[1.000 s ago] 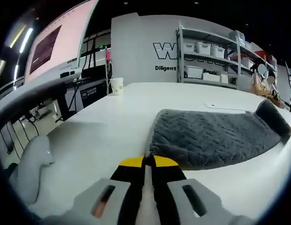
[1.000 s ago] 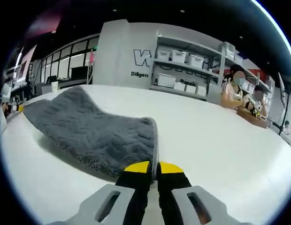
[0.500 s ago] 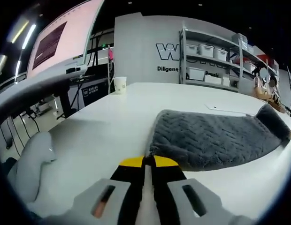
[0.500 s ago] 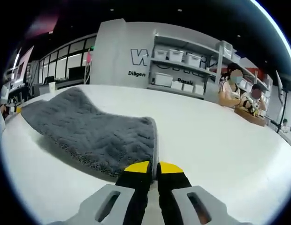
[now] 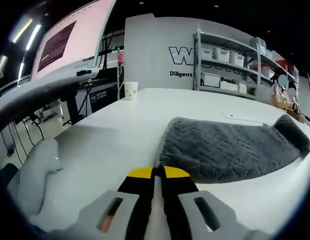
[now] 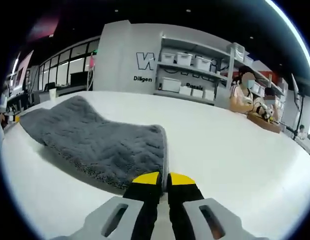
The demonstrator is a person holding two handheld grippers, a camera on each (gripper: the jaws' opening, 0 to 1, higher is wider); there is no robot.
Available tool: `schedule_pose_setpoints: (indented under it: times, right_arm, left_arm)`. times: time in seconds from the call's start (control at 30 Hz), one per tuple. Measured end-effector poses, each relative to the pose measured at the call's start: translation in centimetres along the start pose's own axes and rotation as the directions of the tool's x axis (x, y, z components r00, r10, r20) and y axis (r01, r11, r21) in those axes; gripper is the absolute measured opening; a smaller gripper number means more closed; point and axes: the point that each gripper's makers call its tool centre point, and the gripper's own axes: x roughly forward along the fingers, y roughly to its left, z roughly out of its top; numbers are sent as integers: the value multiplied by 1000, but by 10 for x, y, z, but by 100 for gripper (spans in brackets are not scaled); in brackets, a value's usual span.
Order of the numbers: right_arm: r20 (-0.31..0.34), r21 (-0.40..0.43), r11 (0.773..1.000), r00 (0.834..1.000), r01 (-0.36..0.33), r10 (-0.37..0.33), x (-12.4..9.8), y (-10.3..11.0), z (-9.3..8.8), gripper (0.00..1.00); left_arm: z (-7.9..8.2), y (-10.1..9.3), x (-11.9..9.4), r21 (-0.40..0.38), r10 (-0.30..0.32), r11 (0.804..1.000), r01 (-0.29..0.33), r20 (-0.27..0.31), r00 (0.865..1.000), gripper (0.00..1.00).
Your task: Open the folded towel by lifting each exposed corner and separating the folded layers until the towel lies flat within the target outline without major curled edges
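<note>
Both hand-held grippers, left [image 5: 158,172] and right [image 6: 163,178], remain pinched on adjacent corners of the towel [image 5: 230,147], which spans the desk [image 5: 120,130]. Over the last second only the views shifted slightly; the towel has not changed. Judgement: unfolding has paused mid-stretch.

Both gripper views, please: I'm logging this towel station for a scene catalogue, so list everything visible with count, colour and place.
towel: one, dark grey, on the white table, each near corner at a gripper's tips
table: one, white, under the towel
paper cup: one, whitish, far left part of the table
shelving: one grey rack with white bins, against the back wall
screen: one, pinkish, upper left of the left gripper view
people: two, seated at the right in the right gripper view
left gripper: black jaws, yellow tips, shut on the towel's corner
right gripper: same colours, shut on the towel's other near corner
</note>
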Motion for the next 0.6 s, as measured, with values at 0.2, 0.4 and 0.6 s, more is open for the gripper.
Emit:
schedule_pose_setpoints:
  times: [0.2,0.4,0.6]
  right_arm:
    - [1,6,1000,1000,8,-8,0,-4,-1,0]
    - [0,14,1000,1000,19,-19,-1,-9,-1,0]
    - [-1,24,999,999,32,-32,-3,-14,-2,0]
  left_arm:
    - [0,2,-1,4,7,1000,-7,-1,1000,5]
    - [-1,3,-2,12,13,1000,-13,-2,1000,5]
    - [-1,7,-2,18,26,1000,-26,-2,1000,5]
